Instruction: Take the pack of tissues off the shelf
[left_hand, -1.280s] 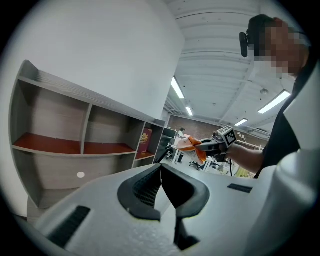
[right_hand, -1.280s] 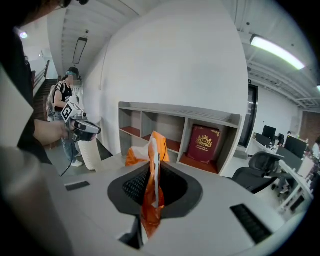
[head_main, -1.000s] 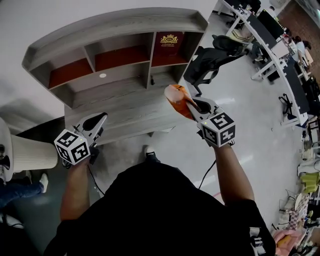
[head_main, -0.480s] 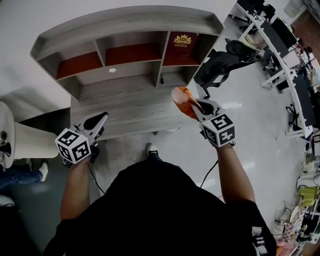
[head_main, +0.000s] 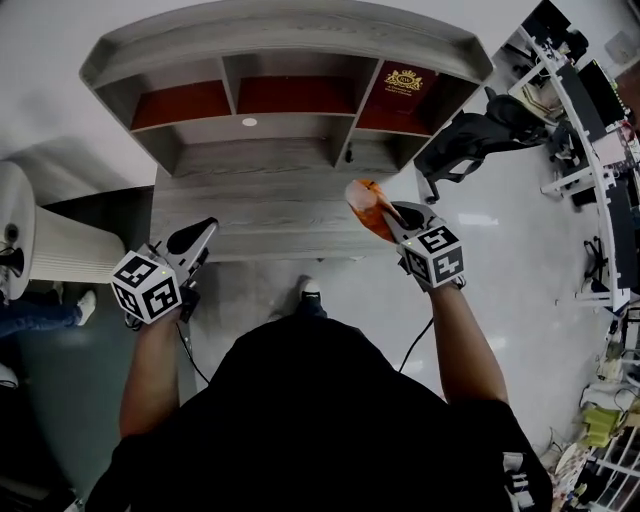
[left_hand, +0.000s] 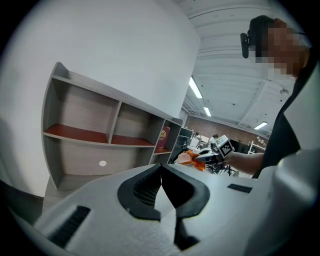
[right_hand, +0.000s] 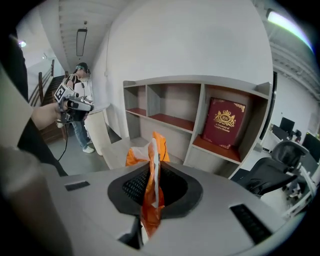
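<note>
The fingers (right_hand: 180, 192) of the right gripper (right_hand: 152, 186) are clamped tight on a thin edge of the orange pack (right_hand: 152, 157) of tissues, which stands upright between the black pads and sticks out past their tips. In the head view the pack (head_main: 365, 200) hangs in the air off the tip of the right gripper (head_main: 385, 220), out of the shelf (head_main: 290, 40) and over the right front part of the grey desk (head_main: 260, 210) below it. The fingers (left_hand: 142, 190) of the left gripper (left_hand: 161, 170) meet at their tips with nothing between them; this gripper (head_main: 195, 240) is held at the desk's left front corner, well apart from the pack. The shelf's compartments have red floors, and a dark red book (head_main: 402, 85) with a gold crest stands upright in the rightmost one. A black chair (head_main: 470, 140) sits just right of the shelf.
</note>
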